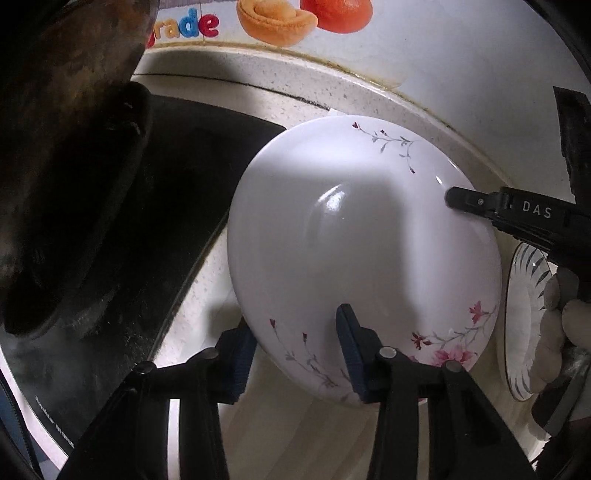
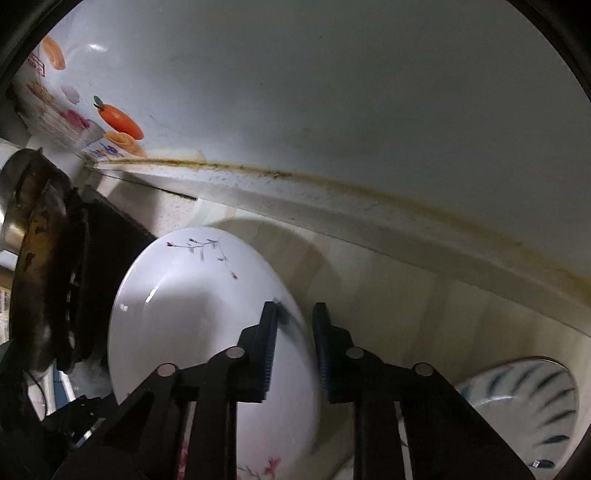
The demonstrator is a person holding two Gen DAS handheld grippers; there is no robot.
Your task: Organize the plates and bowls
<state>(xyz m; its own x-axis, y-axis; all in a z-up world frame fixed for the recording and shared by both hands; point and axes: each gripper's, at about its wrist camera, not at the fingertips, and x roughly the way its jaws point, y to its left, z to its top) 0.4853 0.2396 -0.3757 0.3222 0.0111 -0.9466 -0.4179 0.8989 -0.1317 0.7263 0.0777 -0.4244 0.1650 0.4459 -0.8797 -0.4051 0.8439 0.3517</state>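
Left wrist view: left gripper [image 1: 295, 354] in the foreground, fingers spread wide, straddling the near rim of the white floral plate [image 1: 354, 251]. One blue-padded finger lies over the plate's face, the other sits beyond the rim on the outer side; the pads do not look pressed onto the rim. The plate rests on the pale speckled countertop [image 1: 266, 107], just beside the black stovetop [image 1: 155, 206]. A dark, burnt pan [image 1: 66, 166] fills the left of the view above the stove. At the plate's far right edge, the right gripper [image 1: 458, 201] reaches in, one black fingertip over the rim. Right of the plate, a striped bowl [image 1: 524, 325] sits partly behind a gloved hand [image 1: 557, 317]. Farthest back: white wall with fruit stickers [image 1: 277, 22].

Right wrist view: right gripper [image 2: 295, 332] with fingers set either side of the floral plate's [image 2: 207, 325] edge, left pad against the plate face, right pad apart from it with a visible gap. Whether it is clamped I cannot tell. Striped bowl [image 2: 524, 402] lower right on the counter. Pan [image 2: 37, 258] at left. Stained wall seam [image 2: 332, 181] beyond.
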